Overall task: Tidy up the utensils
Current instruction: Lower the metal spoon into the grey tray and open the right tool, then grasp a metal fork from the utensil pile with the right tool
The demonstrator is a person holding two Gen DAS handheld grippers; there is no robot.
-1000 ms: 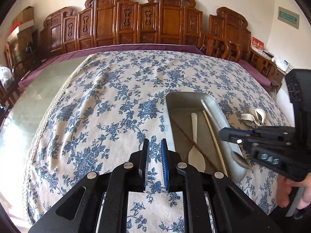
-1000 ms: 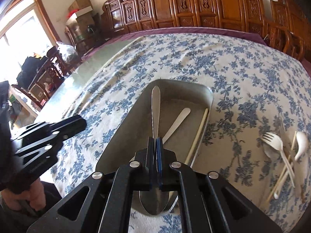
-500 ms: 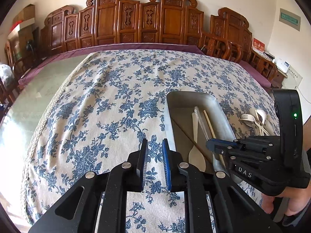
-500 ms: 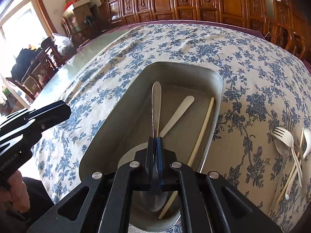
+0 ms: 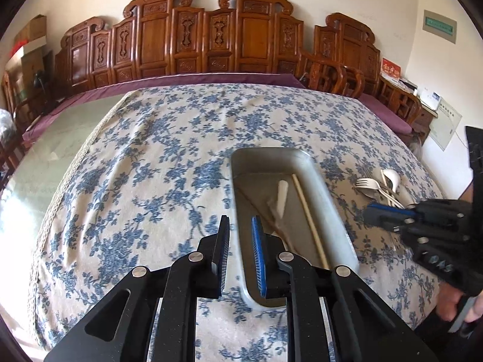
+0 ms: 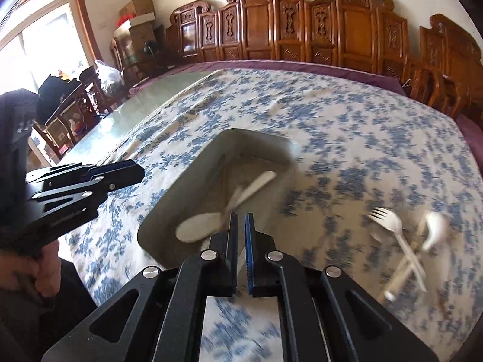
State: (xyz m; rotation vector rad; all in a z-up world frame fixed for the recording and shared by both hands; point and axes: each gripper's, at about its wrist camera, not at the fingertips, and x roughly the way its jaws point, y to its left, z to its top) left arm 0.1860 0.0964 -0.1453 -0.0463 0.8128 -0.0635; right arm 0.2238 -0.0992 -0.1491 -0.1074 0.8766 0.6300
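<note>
A grey metal tray point(image 5: 329, 199) point(image 6: 187, 190) lies on the blue-flowered cloth and holds a white spoon point(image 5: 282, 194) point(image 6: 199, 224), a pale chopstick point(image 5: 308, 214) and a thin dark stick. The metal spoon in it is blurred. Loose white forks and spoons point(image 5: 380, 185) point(image 6: 404, 238) lie right of the tray. My left gripper point(image 5: 240, 226) is open and empty over the tray's near left rim. My right gripper point(image 6: 241, 220) is slightly open and empty above the tray's near end; it also shows in the left wrist view point(image 5: 389, 211).
The cloth covers a large glass-topped table point(image 5: 45, 157). Carved wooden chairs point(image 5: 211, 39) line the far edge. Chairs, boxes and bags stand at the left by a window point(image 6: 45, 48).
My right gripper let go of the metal spoon into the tray, opened a little, and pulled back and to the right. My left gripper stayed open and shifted slightly.
</note>
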